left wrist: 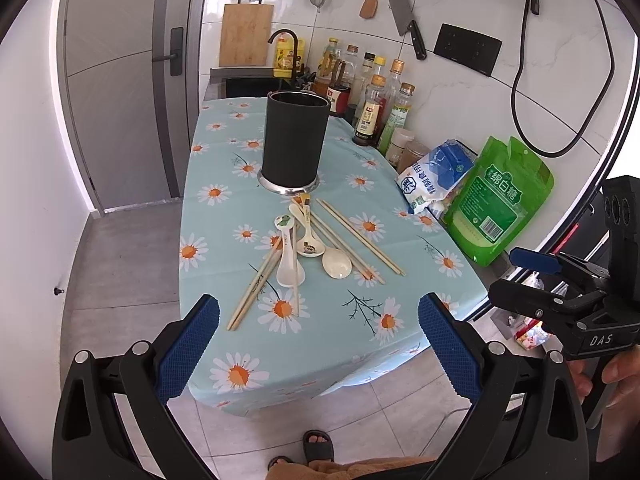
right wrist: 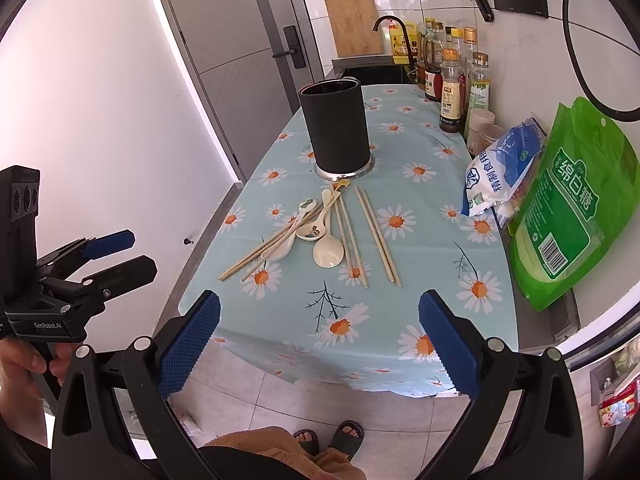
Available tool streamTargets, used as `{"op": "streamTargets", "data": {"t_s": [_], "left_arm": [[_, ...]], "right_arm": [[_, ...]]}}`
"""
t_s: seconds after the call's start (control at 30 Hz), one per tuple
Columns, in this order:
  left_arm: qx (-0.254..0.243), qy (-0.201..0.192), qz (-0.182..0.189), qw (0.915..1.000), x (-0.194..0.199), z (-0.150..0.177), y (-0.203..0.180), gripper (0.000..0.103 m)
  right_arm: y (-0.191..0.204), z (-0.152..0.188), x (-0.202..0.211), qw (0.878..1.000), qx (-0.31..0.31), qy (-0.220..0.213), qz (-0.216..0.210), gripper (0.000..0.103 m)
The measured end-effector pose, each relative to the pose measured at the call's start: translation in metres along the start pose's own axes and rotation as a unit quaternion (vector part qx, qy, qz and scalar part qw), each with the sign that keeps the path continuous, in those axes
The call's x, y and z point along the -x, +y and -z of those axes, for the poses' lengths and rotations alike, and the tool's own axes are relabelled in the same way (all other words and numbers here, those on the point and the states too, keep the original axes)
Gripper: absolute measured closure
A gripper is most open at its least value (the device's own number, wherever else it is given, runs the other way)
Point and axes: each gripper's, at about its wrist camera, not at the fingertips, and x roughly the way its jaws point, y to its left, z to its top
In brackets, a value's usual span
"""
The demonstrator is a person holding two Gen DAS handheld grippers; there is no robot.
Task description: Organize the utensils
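A black cylindrical utensil holder (left wrist: 293, 143) (right wrist: 335, 126) stands upright on the daisy-print tablecloth (left wrist: 224, 152) (right wrist: 416, 312). In front of it lie three white ceramic spoons (left wrist: 289, 257) (right wrist: 328, 251) and several wooden chopsticks (left wrist: 360, 236) (right wrist: 378, 236), loosely piled. My left gripper (left wrist: 319, 344) is open and empty, held above the table's near edge. My right gripper (right wrist: 319, 344) is open and empty too, also short of the utensils. Each gripper shows at the side of the other's view.
A white salt bag (left wrist: 434, 176) (right wrist: 500, 172) and a green sugar bag (left wrist: 498, 200) (right wrist: 572, 208) lean at the right wall. Sauce bottles (left wrist: 372, 108) (right wrist: 452, 84) stand behind. A sink and faucet (left wrist: 286, 54) are at the back. A cleaver (left wrist: 404, 20) hangs on the wall.
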Motion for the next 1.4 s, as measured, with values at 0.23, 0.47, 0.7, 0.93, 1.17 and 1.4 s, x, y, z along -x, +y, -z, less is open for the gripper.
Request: {"op": "streamTargets", "data": {"t_s": [0.23,0.47,0.7,0.93,1.17,1.4], "left_arm": [[0.005,0.001,0.009,0.9999,0.0,0.001,-0.002,0.007],[-0.001,0.005,0.004,1.0,-0.002,0.001,-0.006,0.007],[-0.008,0.009,0.0,0.9999,-0.008,-0.002,-0.015,0.007],[-0.01,0.014,-0.003,0.9999,-0.014,-0.007,-0.016,0.007],[-0.004,0.021,-0.007,0.9997,-0.021,-0.012,-0.01,0.007],[-0.006,0.037,-0.009,0.9993,-0.038,-0.021,-0.001,0.007]], "right_arm": [[-0.001,0.002,0.0,1.0,-0.001,0.001,-0.003,0.004],[-0.003,0.001,-0.001,1.0,0.001,0.002,-0.005,0.004],[-0.008,-0.003,-0.004,1.0,0.002,0.005,-0.009,0.004],[-0.015,-0.01,-0.007,1.0,-0.001,0.01,-0.013,0.004],[-0.022,-0.019,-0.02,1.0,-0.006,0.026,-0.013,0.004],[-0.031,-0.036,-0.043,0.999,-0.003,0.048,-0.009,0.004]]}}
